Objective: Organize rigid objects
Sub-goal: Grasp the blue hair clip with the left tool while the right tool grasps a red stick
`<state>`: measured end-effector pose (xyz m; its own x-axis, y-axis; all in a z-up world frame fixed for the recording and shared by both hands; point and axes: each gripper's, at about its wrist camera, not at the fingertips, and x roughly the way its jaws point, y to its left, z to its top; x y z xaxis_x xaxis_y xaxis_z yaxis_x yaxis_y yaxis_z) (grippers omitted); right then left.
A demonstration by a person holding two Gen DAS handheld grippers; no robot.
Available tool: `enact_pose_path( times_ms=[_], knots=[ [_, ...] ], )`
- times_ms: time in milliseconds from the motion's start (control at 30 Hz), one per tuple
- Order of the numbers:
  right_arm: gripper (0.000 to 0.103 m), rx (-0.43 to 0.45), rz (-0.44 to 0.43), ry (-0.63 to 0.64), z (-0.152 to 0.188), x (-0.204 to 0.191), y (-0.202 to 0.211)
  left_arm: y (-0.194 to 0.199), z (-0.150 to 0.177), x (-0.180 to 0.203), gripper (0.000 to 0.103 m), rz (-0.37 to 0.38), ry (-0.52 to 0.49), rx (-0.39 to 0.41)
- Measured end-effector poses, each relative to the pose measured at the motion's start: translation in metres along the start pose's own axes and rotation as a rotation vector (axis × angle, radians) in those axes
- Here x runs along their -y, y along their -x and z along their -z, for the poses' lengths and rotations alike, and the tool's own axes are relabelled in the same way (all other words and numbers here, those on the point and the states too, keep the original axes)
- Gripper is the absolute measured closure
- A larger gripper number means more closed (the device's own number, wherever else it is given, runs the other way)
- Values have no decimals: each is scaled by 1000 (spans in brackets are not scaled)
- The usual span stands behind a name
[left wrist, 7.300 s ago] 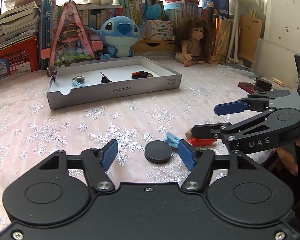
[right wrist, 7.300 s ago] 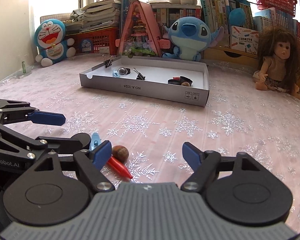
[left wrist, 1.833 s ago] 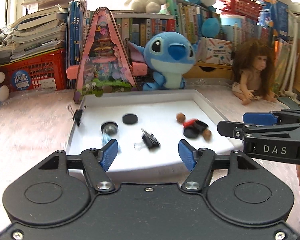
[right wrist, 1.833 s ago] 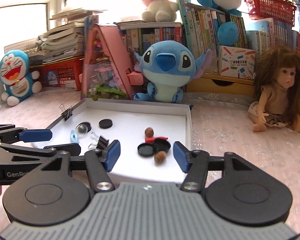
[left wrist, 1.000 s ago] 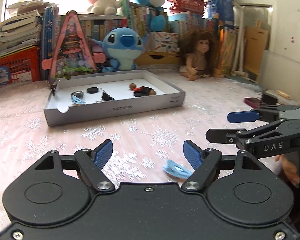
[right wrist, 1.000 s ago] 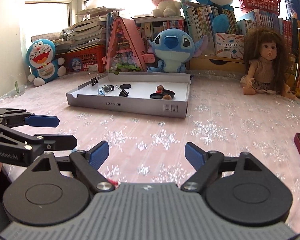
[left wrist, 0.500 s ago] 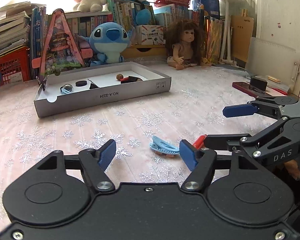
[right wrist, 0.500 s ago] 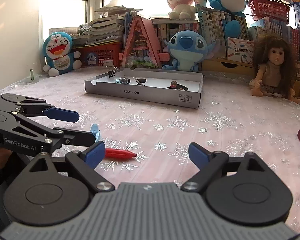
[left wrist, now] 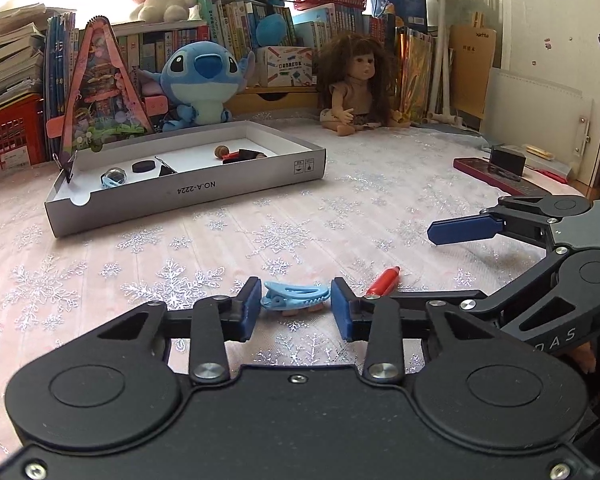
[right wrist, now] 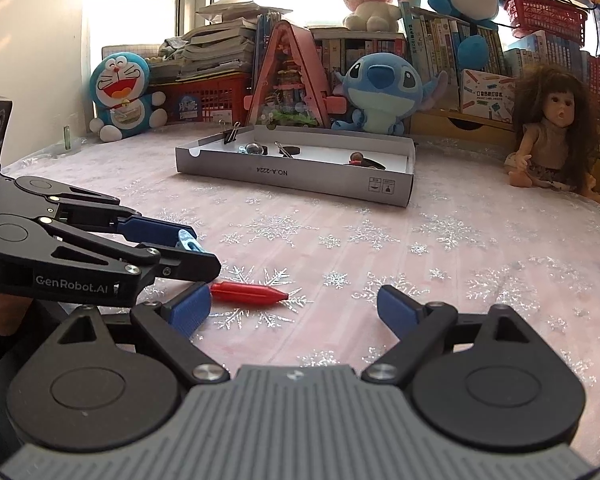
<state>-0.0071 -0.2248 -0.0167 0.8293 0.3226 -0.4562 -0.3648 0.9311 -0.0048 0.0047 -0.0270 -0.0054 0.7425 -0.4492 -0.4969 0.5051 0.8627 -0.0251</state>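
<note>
Left gripper (left wrist: 292,304) just closing, pads touching blue hair clip (left wrist: 294,295) on tabletop (left wrist: 340,216); right gripper (right wrist: 296,306) wide open, empty.

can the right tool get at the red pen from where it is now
Probably yes. The right tool is open, and the red pen lies bare on the cloth just ahead, by its left finger. The left tool, round the blue clip, crowds that side, so a small shift toward the pen seems needed.
</note>
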Motion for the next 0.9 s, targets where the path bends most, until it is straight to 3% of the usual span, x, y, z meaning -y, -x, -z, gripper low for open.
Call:
enact_pose_path(
  times_ms=[633,833,900],
  knots=[
    [10,45,67,-37,2,-25,-4,4,-2,-21,67,-80,91,13],
    [26,20,45,-43,2,-27,-5,3,-2,-22,67,-94,107,10],
    [42,15,45,-55,2,-27,-6,2,-2,-22,67,-100,117,10]
  ],
)
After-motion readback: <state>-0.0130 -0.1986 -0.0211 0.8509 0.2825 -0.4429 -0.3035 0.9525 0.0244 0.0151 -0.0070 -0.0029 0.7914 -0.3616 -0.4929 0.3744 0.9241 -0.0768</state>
